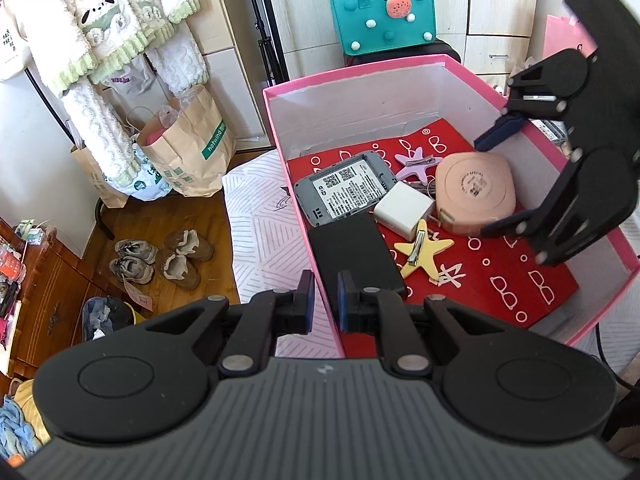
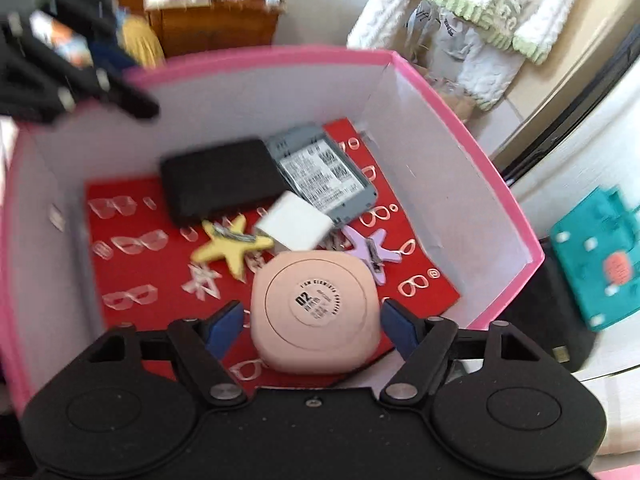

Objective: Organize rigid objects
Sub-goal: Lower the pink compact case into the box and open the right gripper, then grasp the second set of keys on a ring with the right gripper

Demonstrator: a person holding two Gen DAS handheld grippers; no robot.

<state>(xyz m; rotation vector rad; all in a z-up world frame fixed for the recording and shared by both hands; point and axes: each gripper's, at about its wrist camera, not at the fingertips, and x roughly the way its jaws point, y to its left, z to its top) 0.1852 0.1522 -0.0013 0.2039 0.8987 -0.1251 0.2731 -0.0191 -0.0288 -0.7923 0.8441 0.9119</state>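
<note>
We see a pink box [image 1: 404, 65] with white inner walls and a red printed sheet [image 1: 472, 276] on its floor. Inside lie a black case [image 1: 354, 258], a gray device [image 1: 344, 188] with its label up, a white charger [image 1: 404, 210], a yellow star clip [image 1: 422, 250], a purple star clip [image 1: 416, 162] and a rounded peach case [image 1: 474, 192].

The left gripper [image 1: 323, 300] sits at the box's near wall. Its jaws are narrow, and the pink wall edge runs between the two blue pads. The black case lies just beyond them, inside the box.

The right gripper [image 2: 314, 326] reaches into the box from the opposite side, pointing steeply down. Its jaws stand wide, and the peach case [image 2: 316, 312] lies between them on the red sheet. In the right wrist view a small gap shows between each blue pad and the case's sides, so we read the case as framed but not pressed. The charger [image 2: 294, 226] and both star clips lie just beyond the peach case, farther from the jaws.
</note>
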